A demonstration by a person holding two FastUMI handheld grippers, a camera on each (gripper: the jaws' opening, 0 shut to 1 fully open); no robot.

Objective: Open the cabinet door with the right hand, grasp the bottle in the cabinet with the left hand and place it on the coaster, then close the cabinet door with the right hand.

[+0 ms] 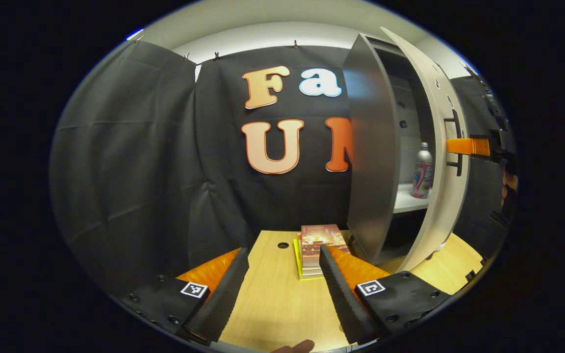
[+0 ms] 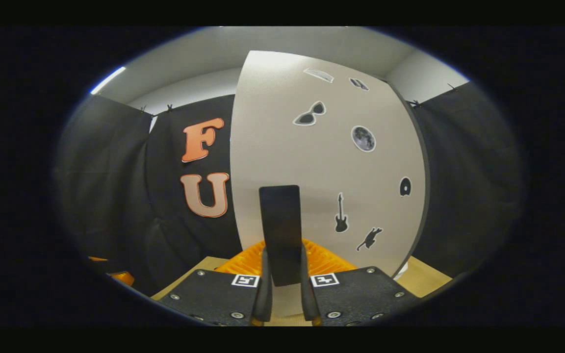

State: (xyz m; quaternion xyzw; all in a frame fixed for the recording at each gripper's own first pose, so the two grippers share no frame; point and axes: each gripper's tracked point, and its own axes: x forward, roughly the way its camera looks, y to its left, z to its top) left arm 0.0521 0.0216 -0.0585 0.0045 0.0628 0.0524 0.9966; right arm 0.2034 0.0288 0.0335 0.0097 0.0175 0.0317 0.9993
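The cabinet (image 1: 371, 147) stands at the right of the wooden table (image 1: 272, 304), its white door (image 1: 442, 162) swung partly open. Through the gap I see a silver bottle with a pink label (image 1: 423, 171) upright on the inner shelf. My left gripper (image 1: 283, 252) hovers low over the table, open and holding nothing, well short of the cabinet. The right gripper (image 1: 469, 146) reaches the door's outer face at the handle. In the right gripper view, the right gripper (image 2: 282, 255) is shut on the black door handle (image 2: 280, 220), with the stickered door front (image 2: 361, 171) close ahead.
A flat reddish stack on a yellow base (image 1: 318, 247) lies on the table just left of the cabinet foot. A small round hole (image 1: 283, 244) is in the tabletop. A hand (image 1: 508, 184) shows behind the door. Black cloth walls close the booth.
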